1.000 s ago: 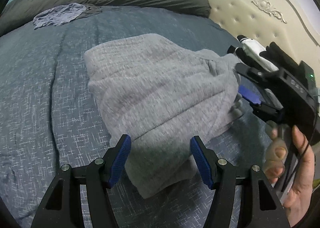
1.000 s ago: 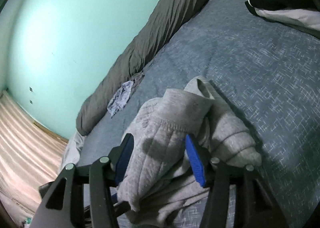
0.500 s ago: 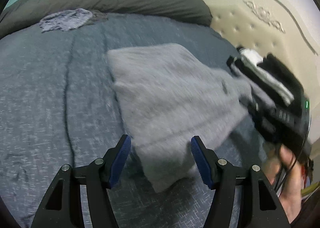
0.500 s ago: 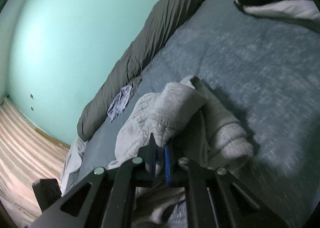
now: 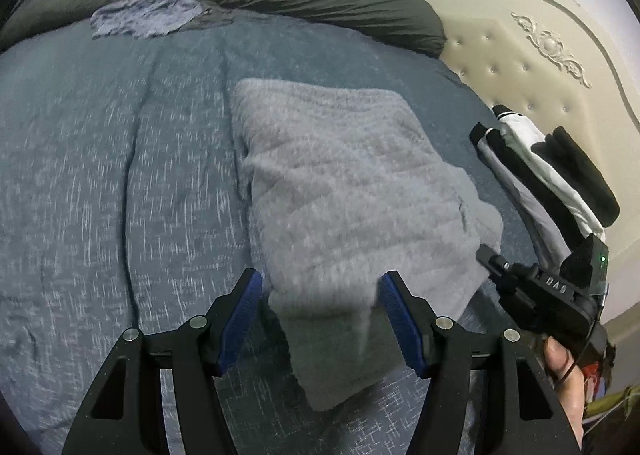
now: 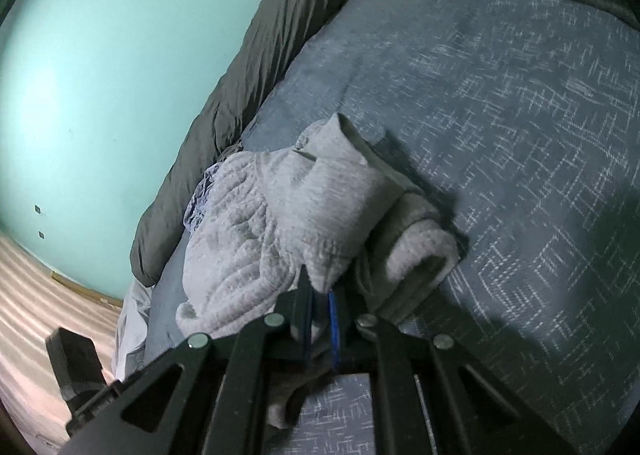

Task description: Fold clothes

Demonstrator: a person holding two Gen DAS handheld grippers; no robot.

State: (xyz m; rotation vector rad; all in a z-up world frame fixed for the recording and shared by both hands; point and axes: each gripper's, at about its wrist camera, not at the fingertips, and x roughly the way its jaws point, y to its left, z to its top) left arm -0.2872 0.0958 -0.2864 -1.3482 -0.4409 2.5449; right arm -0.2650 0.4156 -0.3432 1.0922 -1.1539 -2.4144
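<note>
- The grey garment (image 5: 352, 191) lies partly folded on the blue-grey bedspread (image 5: 120, 175), its near corner reaching toward the person and its right side bunched into a thick roll.
- The right gripper (image 6: 320, 319) has just been closing, and its jaws now stand nearly together, pinching a flap of that garment's edge between the blue pads.
- The left gripper (image 5: 320, 319) hovers with its jaws well apart over the near corner; the cloth sits between the blue fingers (image 5: 240, 319), yet they do not seem to press on it, though blur makes this hard to judge.
- The step in hand looks like carrying the pinched flap across to tidy the bunched side.
- To do it well, the right hand (image 5: 568, 375) should lift only enough to free the flap from the roll below, then draw it flat so no crease is trapped.
- The left gripper would help by holding the near corner down, so the whole stack does not slide across the bedspread.
- A thin pinch can slip out of thick fleece, so a slow pull is wiser than a quick tug.
- The black-and-white clothing (image 5: 540, 159) near the headboard (image 5: 520, 47) lies apart and need not be disturbed.
</note>
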